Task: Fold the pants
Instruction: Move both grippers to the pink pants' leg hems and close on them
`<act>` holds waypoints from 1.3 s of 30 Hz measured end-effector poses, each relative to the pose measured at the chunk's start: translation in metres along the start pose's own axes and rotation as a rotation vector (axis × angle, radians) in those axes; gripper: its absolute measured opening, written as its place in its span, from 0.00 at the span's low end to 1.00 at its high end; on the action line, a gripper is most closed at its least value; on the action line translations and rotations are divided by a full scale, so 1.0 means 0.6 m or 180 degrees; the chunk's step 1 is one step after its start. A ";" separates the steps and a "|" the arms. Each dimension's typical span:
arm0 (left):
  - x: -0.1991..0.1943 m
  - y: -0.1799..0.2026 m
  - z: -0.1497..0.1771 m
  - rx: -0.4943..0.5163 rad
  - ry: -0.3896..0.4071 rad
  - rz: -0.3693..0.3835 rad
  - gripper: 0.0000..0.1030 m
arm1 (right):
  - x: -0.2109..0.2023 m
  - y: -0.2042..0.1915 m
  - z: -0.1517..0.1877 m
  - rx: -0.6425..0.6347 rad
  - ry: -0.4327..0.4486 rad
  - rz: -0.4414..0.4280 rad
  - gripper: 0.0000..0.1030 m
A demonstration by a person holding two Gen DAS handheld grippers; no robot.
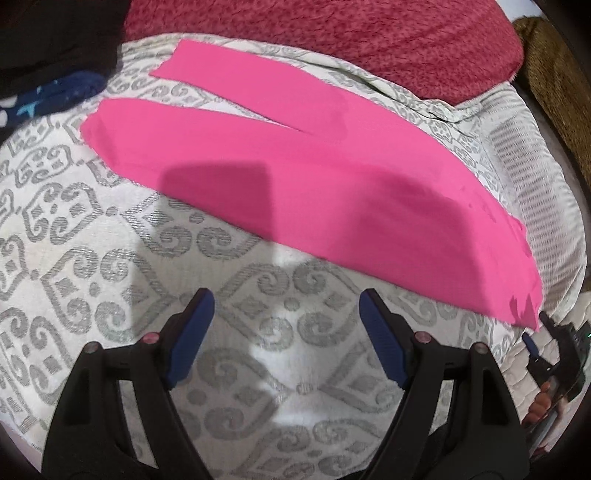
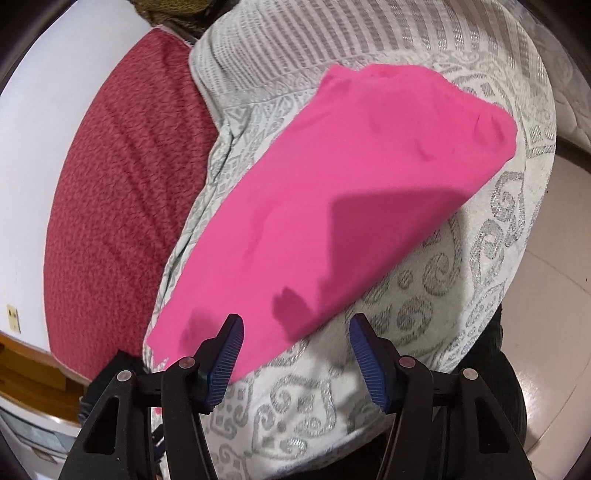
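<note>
Bright pink pants (image 1: 295,177) lie flat on a white bedspread with a grey pattern (image 1: 110,258). Their two legs stretch toward the upper left and the waist end lies at the right near the bed's edge. My left gripper (image 1: 286,306) is open and empty, hovering over the bedspread just in front of the pants. In the right wrist view the pants (image 2: 332,206) run diagonally. My right gripper (image 2: 295,332) is open and empty, its fingertips just above the pants' near edge. The right gripper also shows at the far right of the left wrist view (image 1: 543,343).
A dark red blanket (image 1: 332,33) lies behind the pants; it also shows at the left of the right wrist view (image 2: 118,184). Dark and blue clothing (image 1: 48,92) lies at the upper left. The bed's edge and a tiled floor (image 2: 554,258) are at the right.
</note>
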State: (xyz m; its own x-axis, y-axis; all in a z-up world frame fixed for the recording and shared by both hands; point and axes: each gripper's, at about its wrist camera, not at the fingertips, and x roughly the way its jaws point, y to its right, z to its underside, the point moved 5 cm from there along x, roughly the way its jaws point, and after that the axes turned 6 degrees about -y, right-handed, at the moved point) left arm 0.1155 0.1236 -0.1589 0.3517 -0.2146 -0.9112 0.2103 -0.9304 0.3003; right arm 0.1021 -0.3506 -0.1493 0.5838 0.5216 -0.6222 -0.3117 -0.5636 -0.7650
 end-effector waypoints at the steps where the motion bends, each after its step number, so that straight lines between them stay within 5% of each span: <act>1: 0.005 -0.003 -0.004 -0.0037 -0.0021 0.0040 0.79 | 0.006 0.000 -0.005 0.0023 -0.0001 0.0010 0.59; 7: 0.036 -0.014 -0.022 -0.0239 -0.0210 0.0184 0.79 | 0.012 0.014 -0.026 0.0139 0.0115 0.0048 0.59; 14: 0.051 -0.025 -0.061 -0.0438 -0.0139 0.0329 0.78 | 0.022 0.009 -0.043 0.0194 0.0241 0.0067 0.59; 21: 0.061 -0.073 -0.095 -0.0887 -0.0094 0.0385 0.43 | 0.023 0.013 -0.051 0.0233 0.0311 0.0044 0.59; 27: 0.057 -0.107 -0.086 -0.1251 -0.0094 0.0693 0.42 | 0.015 0.022 -0.054 0.0256 0.0376 0.0055 0.59; 34: 0.069 -0.104 -0.112 -0.1376 0.0050 0.0671 0.54 | 0.016 0.019 -0.057 0.0241 0.0422 0.0092 0.59; 35: 0.070 -0.102 -0.117 -0.1361 0.0091 0.0606 0.51 | 0.016 0.019 -0.058 0.0248 0.0431 0.0091 0.59; 37: 0.074 -0.103 -0.121 -0.1325 0.0083 0.0455 0.27 | 0.018 0.019 -0.061 0.0236 0.0444 0.0102 0.58; 38: 0.076 -0.109 -0.120 -0.1322 0.0062 0.0433 0.07 | 0.017 0.019 -0.062 0.0219 0.0455 0.0130 0.49; 39: 0.080 -0.115 -0.117 -0.1351 0.0018 0.0453 0.05 | 0.018 0.019 -0.063 0.0190 0.0464 0.0186 0.41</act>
State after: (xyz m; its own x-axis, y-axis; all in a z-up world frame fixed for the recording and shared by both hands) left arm 0.1819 0.1986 -0.2036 0.4090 -0.3289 -0.8512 0.5148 -0.6870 0.5128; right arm 0.1331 -0.3758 -0.1585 0.6647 0.3882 -0.6384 -0.3898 -0.5487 -0.7396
